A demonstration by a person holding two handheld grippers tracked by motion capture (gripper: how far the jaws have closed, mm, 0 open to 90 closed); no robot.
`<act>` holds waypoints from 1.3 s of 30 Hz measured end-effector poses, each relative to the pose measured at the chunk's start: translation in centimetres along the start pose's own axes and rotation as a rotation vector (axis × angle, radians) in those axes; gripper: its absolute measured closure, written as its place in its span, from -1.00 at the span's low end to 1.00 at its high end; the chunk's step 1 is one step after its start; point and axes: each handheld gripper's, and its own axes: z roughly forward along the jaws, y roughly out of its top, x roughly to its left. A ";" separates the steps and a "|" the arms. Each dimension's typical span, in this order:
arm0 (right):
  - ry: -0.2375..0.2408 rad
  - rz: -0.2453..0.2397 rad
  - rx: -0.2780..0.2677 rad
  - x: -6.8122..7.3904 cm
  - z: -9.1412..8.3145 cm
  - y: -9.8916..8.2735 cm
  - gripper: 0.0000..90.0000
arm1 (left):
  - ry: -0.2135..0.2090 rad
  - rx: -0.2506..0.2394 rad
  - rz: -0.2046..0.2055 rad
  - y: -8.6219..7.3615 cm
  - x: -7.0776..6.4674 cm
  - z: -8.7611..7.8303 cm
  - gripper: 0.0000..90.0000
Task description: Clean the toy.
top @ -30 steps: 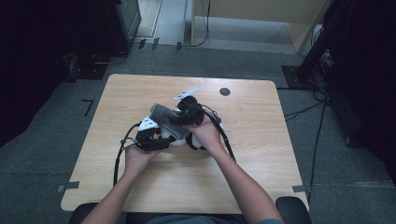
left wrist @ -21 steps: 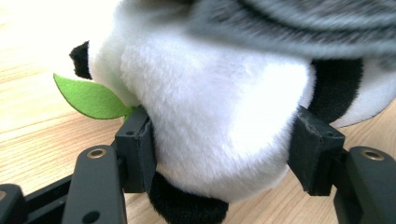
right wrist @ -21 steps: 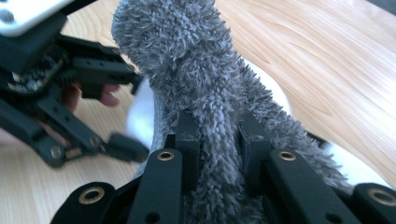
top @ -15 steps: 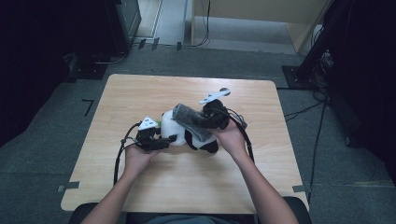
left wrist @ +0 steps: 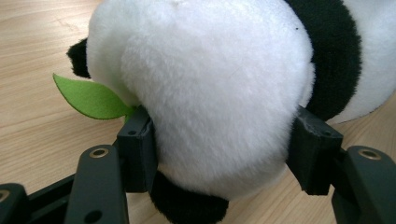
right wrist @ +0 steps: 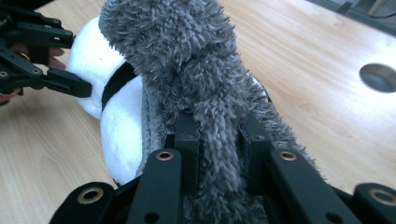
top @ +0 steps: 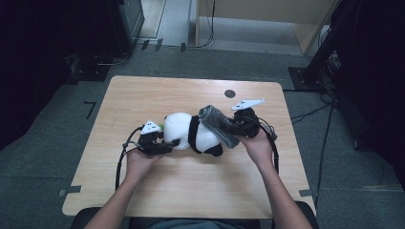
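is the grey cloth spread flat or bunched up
Bunched up: the grey cloth is gathered into a thick fold pinched in the right gripper, draped against the panda toy.

Table (top: pixel 143 100): pale wood top, rounded corners; dark round hole (top: pixel 229 93) near its far edge
Floor (top: pixel 57 119): grey carpet; tape marks (top: pixel 90 106) left of the table
Beyond: pale wooden cabinet (top: pixel 267 19); black stand (top: pixel 325 52) at right; dim surroundings

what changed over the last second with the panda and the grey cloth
The right tongs, shut on the grey cloth, carried it rightward across the table, baring more of the panda. The left tongs stayed clamped on the panda's white head, and the toy kept its place.
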 end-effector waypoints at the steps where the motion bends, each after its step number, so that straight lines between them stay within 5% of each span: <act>1: 0.007 0.020 -0.002 -0.1 -0.1 -0.1 0.65 | 0.001 0.001 -0.001 -0.1 -0.1 0.0 -0.21; 10: -0.066 0.099 -0.057 -2.0 -1.6 -1.0 0.66 | 0.011 0.008 -0.005 -0.2 -0.4 -0.2 -0.22; 17: -0.106 0.089 -0.038 -1.9 0.3 -1.8 0.65 | 0.006 -0.004 -0.007 -0.2 -0.5 0.0 -0.21; 31: -0.049 0.186 -0.101 -2.5 2.7 -4.6 0.65 | 0.001 -0.016 -0.004 -0.4 -0.4 0.1 -0.22; 39: -0.047 0.212 0.045 -2.4 5.5 -6.5 0.66 | -0.005 -0.009 -0.007 -0.4 -0.2 0.1 -0.22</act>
